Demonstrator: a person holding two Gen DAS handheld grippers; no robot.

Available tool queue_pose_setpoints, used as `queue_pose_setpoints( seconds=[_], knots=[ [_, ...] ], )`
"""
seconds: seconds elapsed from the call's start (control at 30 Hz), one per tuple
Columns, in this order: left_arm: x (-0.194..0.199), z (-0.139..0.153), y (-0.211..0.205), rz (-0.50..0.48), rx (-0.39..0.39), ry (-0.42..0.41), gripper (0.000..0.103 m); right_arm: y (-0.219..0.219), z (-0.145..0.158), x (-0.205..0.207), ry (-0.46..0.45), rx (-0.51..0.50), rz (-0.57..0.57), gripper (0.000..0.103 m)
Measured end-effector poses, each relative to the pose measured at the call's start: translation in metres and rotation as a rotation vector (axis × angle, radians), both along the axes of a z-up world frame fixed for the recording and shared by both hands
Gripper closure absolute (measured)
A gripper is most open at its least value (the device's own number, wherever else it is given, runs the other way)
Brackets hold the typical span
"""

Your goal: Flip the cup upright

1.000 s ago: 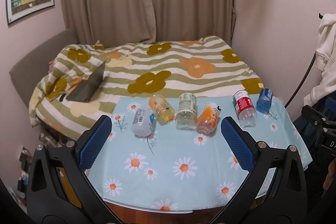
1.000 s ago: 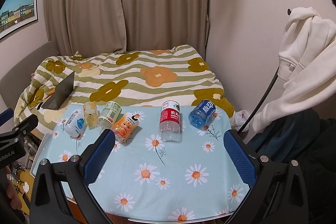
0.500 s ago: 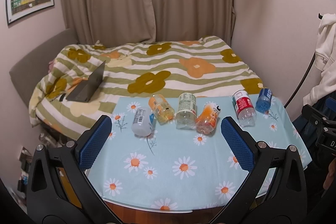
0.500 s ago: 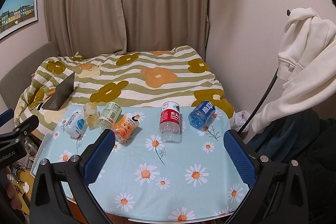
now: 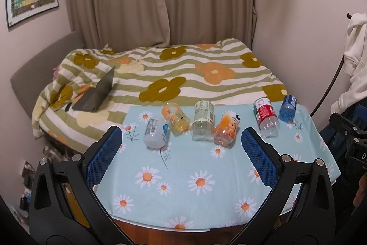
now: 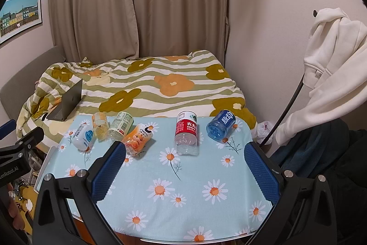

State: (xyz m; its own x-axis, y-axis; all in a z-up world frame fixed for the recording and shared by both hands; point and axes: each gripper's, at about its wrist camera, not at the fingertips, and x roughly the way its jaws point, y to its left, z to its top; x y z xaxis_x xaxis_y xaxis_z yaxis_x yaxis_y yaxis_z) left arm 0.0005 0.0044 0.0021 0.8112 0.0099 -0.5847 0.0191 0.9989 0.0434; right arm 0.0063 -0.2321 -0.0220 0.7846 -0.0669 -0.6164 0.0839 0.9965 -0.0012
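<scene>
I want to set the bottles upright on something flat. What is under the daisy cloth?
A table: its pale rim shows at the left and front edges of the daisy cloth. The top itself is covered.

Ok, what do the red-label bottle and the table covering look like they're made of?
Red-label bottle: likely thin clear plastic, glossy; the tablecloth shows through its ribbed lower half. Table covering: probably soft matte fabric with printed daisies, showing no glare, though a coated cloth cannot be excluded.
</scene>
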Motion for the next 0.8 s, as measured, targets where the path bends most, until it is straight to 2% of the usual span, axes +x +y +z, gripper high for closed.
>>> queue_pose_setpoints(
  seconds=[0.37,0.6,0.73,0.8],
  knots=[
    [0.000,-0.004,-0.003,0.003,-0.006,0.024,0.000,0.005,0.001,-0.001,0.005,-0.001,0.004,0.000],
    [0.013,-0.016,-0.035,-0.014,-0.002,0.086,0.000,0.004,0.004,0.011,0.043,0.007,0.027,0.000],
    [0.024,-0.025,-0.056,-0.031,0.024,0.098,0.000,-0.007,-0.006,0.026,0.069,0.011,0.050,0.000],
    [0.035,-0.034,-0.069,-0.053,0.051,0.129,0.000,-0.016,-0.013,0.030,0.075,0.011,0.060,0.000]
  ],
)
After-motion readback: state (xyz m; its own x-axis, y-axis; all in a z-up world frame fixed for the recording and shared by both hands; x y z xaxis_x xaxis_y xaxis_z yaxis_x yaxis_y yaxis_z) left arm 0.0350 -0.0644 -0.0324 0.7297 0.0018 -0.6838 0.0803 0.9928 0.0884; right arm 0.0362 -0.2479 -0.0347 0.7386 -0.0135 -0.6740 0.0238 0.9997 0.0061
